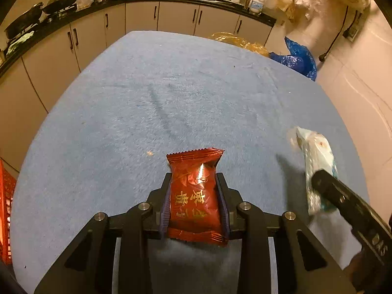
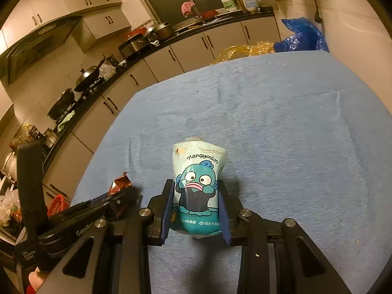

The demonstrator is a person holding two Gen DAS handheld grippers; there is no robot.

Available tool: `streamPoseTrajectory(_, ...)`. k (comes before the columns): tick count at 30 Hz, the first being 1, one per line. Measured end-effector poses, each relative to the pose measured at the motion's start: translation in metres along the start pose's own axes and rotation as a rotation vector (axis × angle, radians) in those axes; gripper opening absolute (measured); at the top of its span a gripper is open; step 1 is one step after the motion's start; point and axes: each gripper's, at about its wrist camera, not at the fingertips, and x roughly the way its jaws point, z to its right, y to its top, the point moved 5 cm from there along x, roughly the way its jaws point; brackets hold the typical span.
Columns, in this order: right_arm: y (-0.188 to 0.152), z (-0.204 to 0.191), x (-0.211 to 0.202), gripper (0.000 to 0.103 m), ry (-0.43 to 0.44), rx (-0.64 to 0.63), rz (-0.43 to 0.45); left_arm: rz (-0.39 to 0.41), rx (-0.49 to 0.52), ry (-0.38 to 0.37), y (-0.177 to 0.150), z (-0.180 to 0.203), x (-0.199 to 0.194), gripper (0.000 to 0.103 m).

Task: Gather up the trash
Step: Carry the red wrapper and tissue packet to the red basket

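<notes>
My left gripper (image 1: 193, 180) is shut on a red foil snack wrapper (image 1: 194, 196) and holds it above the blue tablecloth (image 1: 147, 98). My right gripper (image 2: 194, 186) is shut on a light blue tissue pack (image 2: 197, 183) with a cartoon fish on it, also above the cloth. In the left wrist view the right gripper (image 1: 325, 183) shows at the right edge with the tissue pack (image 1: 316, 161). In the right wrist view the left gripper (image 2: 117, 196) shows at the lower left with the red wrapper (image 2: 120, 182).
A red basket (image 1: 5, 210) stands off the table's left side; it also shows in the right wrist view (image 2: 57, 204). A blue plastic bag (image 1: 296, 58) and a yellow bag (image 1: 235, 40) lie beyond the far edge. Kitchen cabinets (image 1: 98, 31) run behind.
</notes>
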Motion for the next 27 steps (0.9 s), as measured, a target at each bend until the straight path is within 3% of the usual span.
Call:
streamPoseTrajectory(5, -0.003, -0.015, 0.001, 0.035, 0.032, -0.063, 0.002, 0.062, 0.001, -0.004, -0.009, -0.014, -0.033, 0.032)
streamPoseTrajectory(18, -0.037, -0.092, -0.001, 0.035, 0.211, -0.254, -0.060, 0.194, -0.027, 0.042, -0.036, -0.073, -0.123, 0.032)
streamPoseTrajectory(27, -0.062, -0.159, -0.013, 0.036, 0.361, -0.303, -0.124, 0.244, -0.099, 0.099, -0.059, -0.141, -0.168, 0.032)
